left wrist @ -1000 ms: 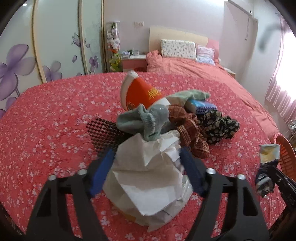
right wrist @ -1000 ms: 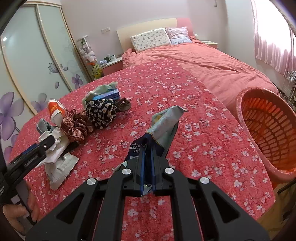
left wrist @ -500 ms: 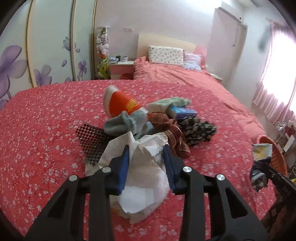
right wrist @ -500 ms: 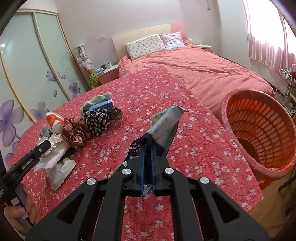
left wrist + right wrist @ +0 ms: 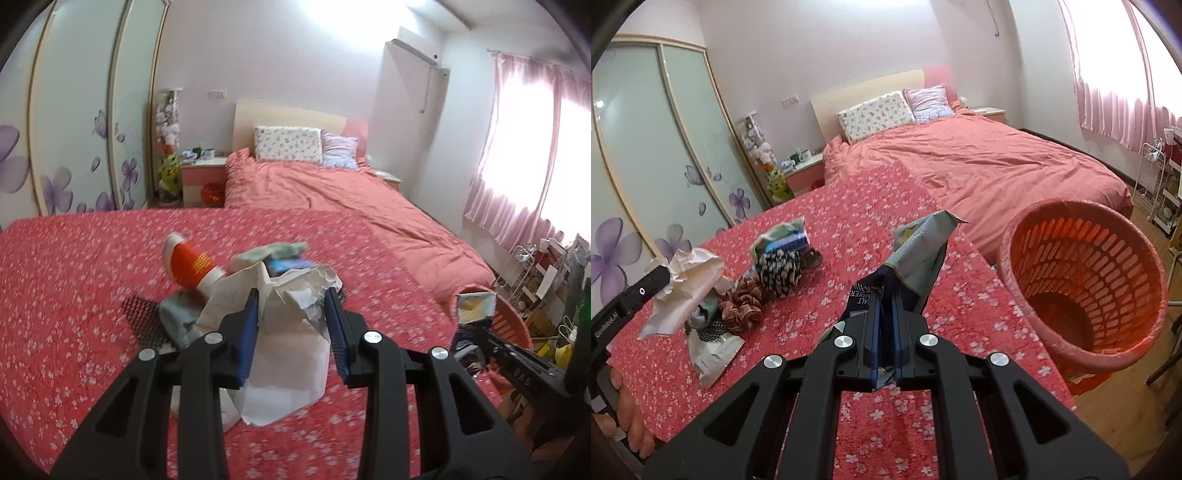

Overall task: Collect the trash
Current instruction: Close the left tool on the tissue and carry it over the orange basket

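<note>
Matching black hand-held tongs

Left tongs and right tongs share angular black frames with cut-out windows, silver round screws, and blue pads; white lettering marks the left one's side.

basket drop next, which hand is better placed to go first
Right. Its gripper is shut on a snack wrapper with the orange basket just beside it. The left gripper, holding crumpled paper, sits farther away over the clutter pile.

Home bedroom: bed, wardrobe.
</note>
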`<state>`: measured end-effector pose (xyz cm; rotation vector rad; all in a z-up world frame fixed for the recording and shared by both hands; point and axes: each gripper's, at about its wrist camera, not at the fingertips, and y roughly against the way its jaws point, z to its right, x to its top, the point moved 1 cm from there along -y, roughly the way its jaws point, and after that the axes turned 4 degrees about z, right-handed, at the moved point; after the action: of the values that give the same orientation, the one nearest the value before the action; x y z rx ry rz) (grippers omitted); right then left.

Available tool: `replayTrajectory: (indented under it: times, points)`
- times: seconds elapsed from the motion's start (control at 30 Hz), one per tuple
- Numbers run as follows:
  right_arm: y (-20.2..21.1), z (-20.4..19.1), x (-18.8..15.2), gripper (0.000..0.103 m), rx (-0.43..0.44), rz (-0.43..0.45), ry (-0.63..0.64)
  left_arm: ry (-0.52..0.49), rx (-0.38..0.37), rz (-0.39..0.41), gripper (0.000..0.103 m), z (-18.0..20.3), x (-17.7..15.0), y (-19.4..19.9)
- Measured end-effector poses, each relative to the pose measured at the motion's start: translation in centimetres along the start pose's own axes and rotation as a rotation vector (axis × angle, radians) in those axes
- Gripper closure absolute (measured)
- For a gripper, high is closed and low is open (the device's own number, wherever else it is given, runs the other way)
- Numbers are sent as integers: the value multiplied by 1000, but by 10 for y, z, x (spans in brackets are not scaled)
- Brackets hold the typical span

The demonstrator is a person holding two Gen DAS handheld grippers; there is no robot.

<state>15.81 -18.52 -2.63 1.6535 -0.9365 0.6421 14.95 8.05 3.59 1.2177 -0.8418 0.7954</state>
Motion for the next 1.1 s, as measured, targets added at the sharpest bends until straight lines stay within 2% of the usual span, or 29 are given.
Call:
replayTrajectory:
  times: [0.3, 0.57, 0.9, 1.1]
  points:
    - [22, 30, 18, 97, -14, 68, -24, -37, -108, 33, 68, 54, 19, 3]
    - [42, 71, 29, 97, -79, 128, -55, -65, -233, 22, 68, 111, 19, -9]
    - [44, 126, 39, 97, -164, 167, -115, -121, -386, -8, 68, 193, 11, -42]
    - [38, 149, 39, 97, -191, 173, -144, -147, -451, -43, 68, 234, 1, -66]
